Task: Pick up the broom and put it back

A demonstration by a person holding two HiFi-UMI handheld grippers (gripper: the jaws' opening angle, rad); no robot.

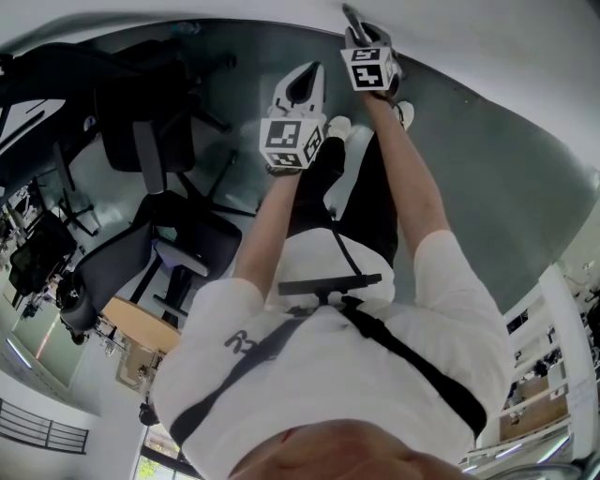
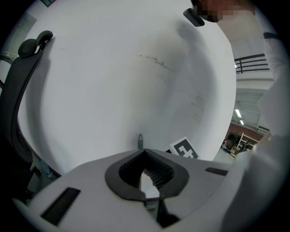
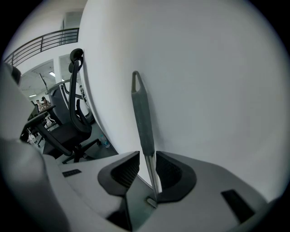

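Observation:
The broom shows only as its handle: a grey grip (image 3: 141, 113) with a hanging eye at the top, above a thin metal shaft (image 3: 153, 179). It stands upright close to a white wall. My right gripper (image 3: 147, 158) is shut on the lower end of the grip. In the head view the handle tip (image 1: 349, 13) pokes up past the right gripper (image 1: 361, 36). My left gripper (image 1: 305, 82) hangs a little lower and to the left, shut and empty. From the left gripper (image 2: 144, 152) I see the handle tip (image 2: 140, 139) just ahead. The broom head is hidden.
The white wall (image 3: 204, 68) fills the space ahead. Black office chairs (image 1: 159, 225) stand on the grey floor to the left, and one chair (image 3: 68, 122) is beside the wall. A small bottle (image 3: 106, 144) lies on the floor by the wall's foot.

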